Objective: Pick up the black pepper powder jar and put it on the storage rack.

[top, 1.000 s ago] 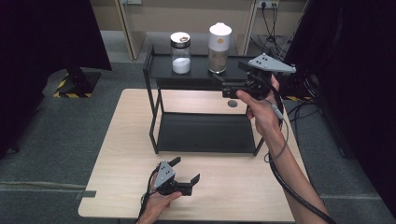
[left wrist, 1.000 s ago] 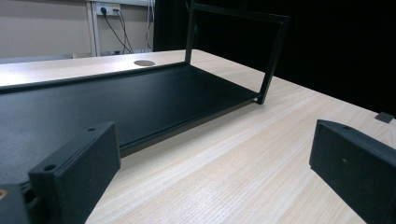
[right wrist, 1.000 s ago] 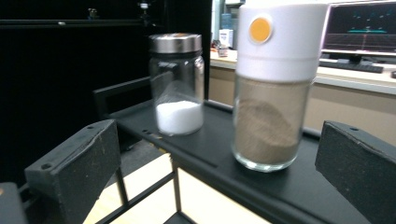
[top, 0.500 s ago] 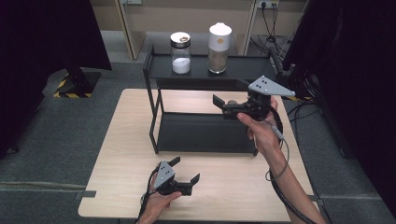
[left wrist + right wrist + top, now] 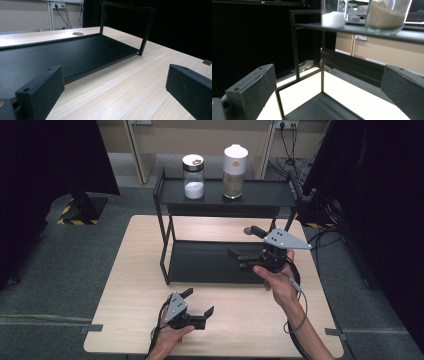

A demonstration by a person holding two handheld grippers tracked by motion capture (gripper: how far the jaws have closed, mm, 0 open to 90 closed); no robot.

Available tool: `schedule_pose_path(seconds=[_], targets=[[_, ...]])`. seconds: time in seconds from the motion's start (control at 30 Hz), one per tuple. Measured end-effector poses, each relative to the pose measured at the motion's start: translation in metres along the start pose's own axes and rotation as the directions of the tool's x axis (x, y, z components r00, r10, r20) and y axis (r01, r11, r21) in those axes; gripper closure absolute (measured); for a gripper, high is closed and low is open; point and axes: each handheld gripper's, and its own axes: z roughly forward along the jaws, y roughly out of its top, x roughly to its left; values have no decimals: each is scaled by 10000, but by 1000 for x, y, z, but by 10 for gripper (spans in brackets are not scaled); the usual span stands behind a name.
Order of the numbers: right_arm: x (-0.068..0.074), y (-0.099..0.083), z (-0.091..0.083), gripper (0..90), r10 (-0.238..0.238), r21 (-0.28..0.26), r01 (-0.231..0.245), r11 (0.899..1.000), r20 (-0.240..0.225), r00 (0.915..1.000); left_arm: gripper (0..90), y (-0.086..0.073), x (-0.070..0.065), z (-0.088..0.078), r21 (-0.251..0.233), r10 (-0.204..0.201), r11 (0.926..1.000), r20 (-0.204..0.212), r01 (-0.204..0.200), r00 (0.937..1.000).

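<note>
High view gives me the whole layout, so I take the black rack (image 5: 227, 202) as my landmark. It stands on the pale wooden table (image 5: 125, 285), toward the far edge, with an upper shelf and a lower tray. On the upper shelf stand two jars: the bigger one, with a white lid (image 5: 235, 165), sits right of the middle, and the smaller one, with a dark lid (image 5: 193, 176), stands just left of it, the two apart.

The right gripper (image 5: 243, 254) hangs over the right part of the rack's lower tray, below and in front of the jars, and its jaws are spread wide with nothing between them. In the right gripper view, both jars stand overhead on the shelf edge: the larger (image 5: 388, 15) holds a tan, sandy fill and the smaller (image 5: 333, 13) a white powder like salt or sugar.

I judge the white-lidded jar to be the one I am nearest to. It looks like clear glass, so I expect it to be stiff, smooth, fairly heavy with that fill, and breakable if it tips off the shelf. I would grip it around the body below the lid, squarely, not by the lid.

The left gripper (image 5: 200, 302) rests low on the table in front of the rack, jaws apart and empty.
</note>
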Motion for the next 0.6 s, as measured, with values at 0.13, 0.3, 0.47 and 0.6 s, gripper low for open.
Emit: schedule_pose_path(seconds=[0.13,0.3,0.47,0.6], targets=[[5,-11,-3,3,-30,-1,30,10000,10,10000,10,0,0,0,-4,-6,10000,-23,6,10000],[11,-22,-6,3,-186,92,186,9998,12,9998,10,0,0,0,-19,-1,10000,-23,1,10000],[16,-34,-8,3,-353,203,353,9992,-35,9994,10,0,0,0,-33,-14,10000,-32,14,10000],[19,-42,-10,3,-481,277,483,9985,-69,9988,10,0,0,-1,-49,1,10000,-41,-1,10000]])
